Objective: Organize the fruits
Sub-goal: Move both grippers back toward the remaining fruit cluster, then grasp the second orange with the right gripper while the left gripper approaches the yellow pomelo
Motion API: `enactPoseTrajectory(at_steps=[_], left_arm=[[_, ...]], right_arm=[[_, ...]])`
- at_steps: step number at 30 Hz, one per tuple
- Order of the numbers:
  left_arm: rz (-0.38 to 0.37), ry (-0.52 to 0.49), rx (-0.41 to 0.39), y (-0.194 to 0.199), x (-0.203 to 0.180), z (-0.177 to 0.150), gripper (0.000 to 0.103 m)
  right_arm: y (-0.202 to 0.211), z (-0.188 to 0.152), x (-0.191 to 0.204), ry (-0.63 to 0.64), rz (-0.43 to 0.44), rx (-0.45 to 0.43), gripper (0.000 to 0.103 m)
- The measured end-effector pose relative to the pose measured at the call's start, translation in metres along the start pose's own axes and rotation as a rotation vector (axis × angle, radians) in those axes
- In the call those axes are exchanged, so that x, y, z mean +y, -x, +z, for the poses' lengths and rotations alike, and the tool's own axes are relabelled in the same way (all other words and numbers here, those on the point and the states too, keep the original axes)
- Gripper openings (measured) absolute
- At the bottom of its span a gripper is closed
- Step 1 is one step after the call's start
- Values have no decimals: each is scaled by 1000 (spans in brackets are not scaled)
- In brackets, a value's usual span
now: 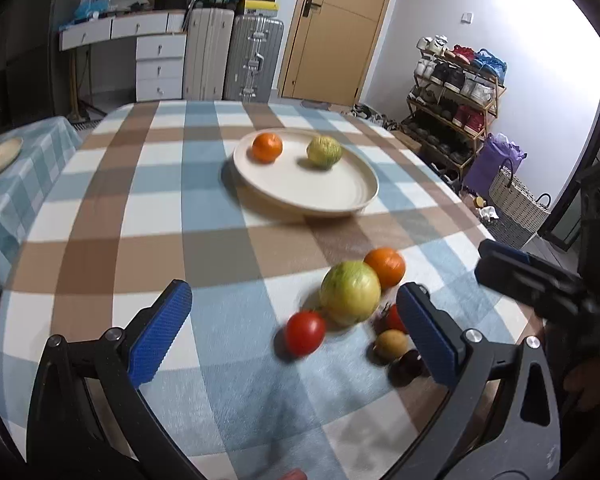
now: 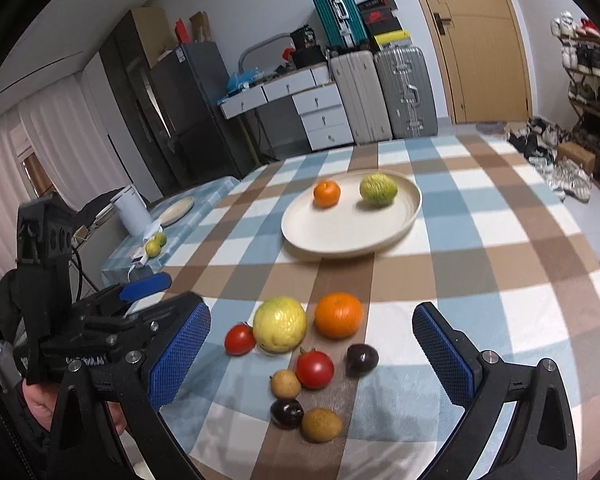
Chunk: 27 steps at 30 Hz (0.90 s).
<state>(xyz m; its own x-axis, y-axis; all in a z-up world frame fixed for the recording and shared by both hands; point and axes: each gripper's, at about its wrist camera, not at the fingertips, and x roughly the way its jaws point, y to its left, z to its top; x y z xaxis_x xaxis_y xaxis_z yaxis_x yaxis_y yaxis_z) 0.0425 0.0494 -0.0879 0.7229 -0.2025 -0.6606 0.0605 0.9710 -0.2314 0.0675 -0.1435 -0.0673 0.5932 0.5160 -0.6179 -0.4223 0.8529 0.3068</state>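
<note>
Checked blue, brown and white cloth point(image 2: 480, 248) covered the table where I worked. My left gripper point(image 1: 296, 332) and right gripper point(image 2: 312, 354) both hung spread wide, holding nothing. A round cream plate point(image 2: 340, 240) farther back already carried a small orange point(image 2: 327, 193) and a green-yellow guava point(image 2: 378, 189). Near me lay a cluster: a big yellow-green guava point(image 2: 280, 329), a bright orange point(image 2: 339, 314), two red tomatoes point(image 2: 315, 369), dark plums point(image 2: 362, 359) and brown round fruits point(image 2: 322, 424), several touching. I judged it best to take an outer fruit first, closing gently. Open cloth lay between cluster and plate; the table edge was close below.
</note>
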Motion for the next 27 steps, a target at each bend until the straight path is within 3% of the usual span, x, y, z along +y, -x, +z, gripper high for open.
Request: enactPoseTrajectory(at_steps=[12, 23, 27], left_arm=[[-36, 6, 49, -33, 17, -8, 102], [-70, -15, 68, -47, 12, -4, 102], [-75, -17, 70, -50, 11, -3, 102]], right_arm=[[-54, 1, -36, -118, 45, 108, 101], [-83, 2, -52, -179, 104, 159, 80], [-86, 1, -51, -170, 115, 168, 65]])
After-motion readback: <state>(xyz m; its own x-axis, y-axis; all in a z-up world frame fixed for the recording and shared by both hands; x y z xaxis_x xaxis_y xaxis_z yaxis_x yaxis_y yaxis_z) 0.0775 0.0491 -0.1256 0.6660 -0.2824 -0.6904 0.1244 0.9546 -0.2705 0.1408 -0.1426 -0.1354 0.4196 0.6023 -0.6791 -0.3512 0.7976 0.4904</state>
